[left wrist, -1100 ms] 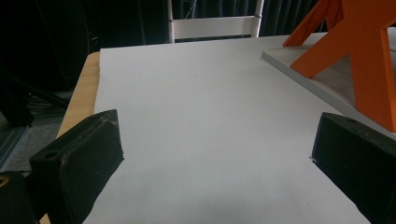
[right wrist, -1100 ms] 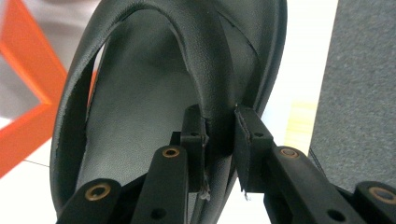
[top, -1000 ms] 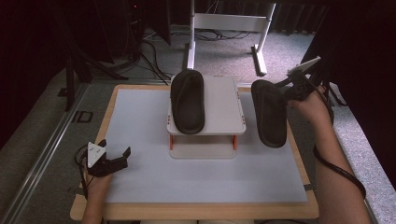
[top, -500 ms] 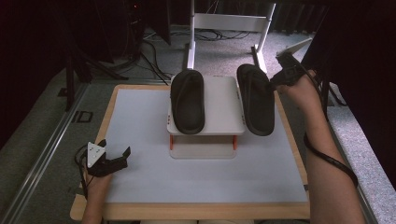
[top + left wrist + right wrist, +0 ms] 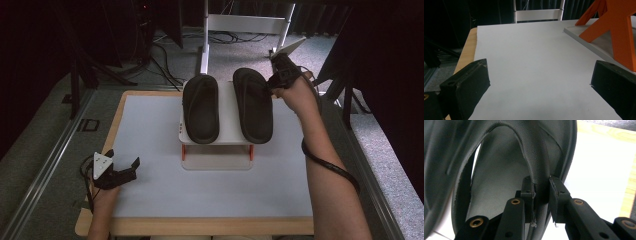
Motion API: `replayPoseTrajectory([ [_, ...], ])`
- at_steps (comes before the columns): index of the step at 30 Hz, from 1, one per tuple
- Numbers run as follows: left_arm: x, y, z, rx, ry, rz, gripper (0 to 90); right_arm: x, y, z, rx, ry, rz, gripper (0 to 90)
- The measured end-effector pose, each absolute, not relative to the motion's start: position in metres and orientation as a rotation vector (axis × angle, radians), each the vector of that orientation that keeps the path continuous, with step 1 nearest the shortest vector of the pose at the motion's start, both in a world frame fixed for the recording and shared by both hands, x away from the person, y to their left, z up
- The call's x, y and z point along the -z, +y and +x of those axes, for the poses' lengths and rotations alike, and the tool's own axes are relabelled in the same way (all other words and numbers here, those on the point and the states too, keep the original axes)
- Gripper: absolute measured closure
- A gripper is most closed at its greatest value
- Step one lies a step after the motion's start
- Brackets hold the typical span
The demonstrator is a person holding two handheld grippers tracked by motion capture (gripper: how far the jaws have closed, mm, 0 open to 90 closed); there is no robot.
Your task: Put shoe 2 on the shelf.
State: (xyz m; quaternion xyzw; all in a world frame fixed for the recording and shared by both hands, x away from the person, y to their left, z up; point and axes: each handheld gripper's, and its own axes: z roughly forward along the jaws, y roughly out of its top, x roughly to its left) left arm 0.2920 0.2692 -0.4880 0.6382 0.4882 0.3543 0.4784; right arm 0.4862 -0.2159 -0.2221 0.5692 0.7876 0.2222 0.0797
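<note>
Since a moment ago the right slipper (image 5: 253, 105) has travelled from off the rack's 3 o'clock side, where it hung over the table, to a spot on top of the white rack (image 5: 225, 138), and it now lies alongside the left slipper (image 5: 201, 108), which has not shifted; the left hand has stayed put as well. The person's right forearm runs up from the table's 5 o'clock corner toward 1 o'clock, the wrist bent so the hand sits at the rack's far right edge, with a black cable looping off the forearm. The right gripper (image 5: 272, 86) is clamped on the strap edge of the right slipper, near its far end at about 1 o'clock of the rack; in the right gripper view its pads (image 5: 556, 195) pinch the dark strap (image 5: 541, 187) tight between them, with the slipper's grey footbed behind. The left hand rests at the table's (image 5: 150, 130) 8 o'clock corner, palm low, holding the left gripper (image 5: 123, 164) pointed toward 2 o'clock. Its jaws stand wide apart with nothing between them, and in the left gripper view only bare white tabletop (image 5: 531, 62) lies ahead, with the rack's orange leg (image 5: 616, 32) off at 2 o'clock.
</note>
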Motion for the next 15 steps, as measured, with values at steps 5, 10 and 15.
replayPoseTrajectory([
  [5,0.488,0.269,0.291,-0.867,1.186,1.558,1.4,0.224,-0.198,0.491,-0.668,2.394,1.688,75.6],
  [10,0.488,0.269,0.291,-0.865,1.186,1.553,1.4,0.229,-0.187,0.495,-0.625,2.39,1.69,75.6],
  [15,0.488,0.269,0.291,-0.864,1.184,1.551,1.4,0.234,-0.18,0.499,-0.614,2.399,1.707,75.6],
])
